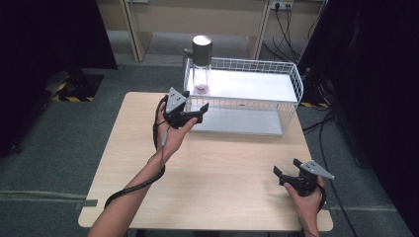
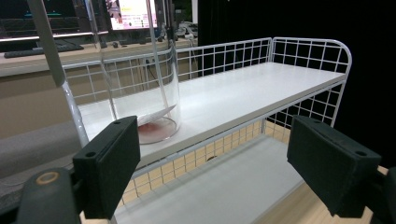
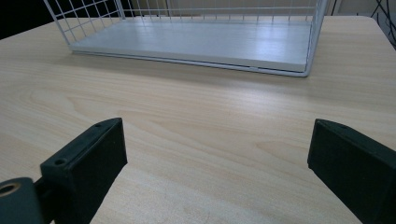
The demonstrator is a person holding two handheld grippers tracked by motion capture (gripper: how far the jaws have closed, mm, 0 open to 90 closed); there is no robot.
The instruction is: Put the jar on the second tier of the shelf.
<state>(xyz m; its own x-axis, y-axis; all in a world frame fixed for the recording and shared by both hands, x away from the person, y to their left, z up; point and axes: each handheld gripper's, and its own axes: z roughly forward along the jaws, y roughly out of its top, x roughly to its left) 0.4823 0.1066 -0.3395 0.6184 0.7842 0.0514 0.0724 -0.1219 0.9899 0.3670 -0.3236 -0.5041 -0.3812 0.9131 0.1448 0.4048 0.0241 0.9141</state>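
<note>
A clear bottle (image 1: 201, 66) with a grey cap stands upright at the left end of the upper shelf of a white wire rack (image 1: 276, 106); a little reddish residue lies in its base (image 2: 156, 130). My left gripper (image 1: 200, 109) is open just in front of the rack's left end, below and short of the bottle, with nothing between its jaws. In the left gripper view the left gripper (image 2: 219, 172) faces the rack's shelf edge (image 2: 243, 123). My right gripper (image 1: 285, 170) stands open over the table's near right part, empty, and the right gripper (image 3: 217, 163) faces the rack's lower shelf (image 3: 196, 44).
The wooden table (image 1: 222, 173) carries the rack at its far right. Grey carpet surrounds it. Dark curtains hang left and right, cables trail on the floor at the right, and a wooden desk frame stands behind.
</note>
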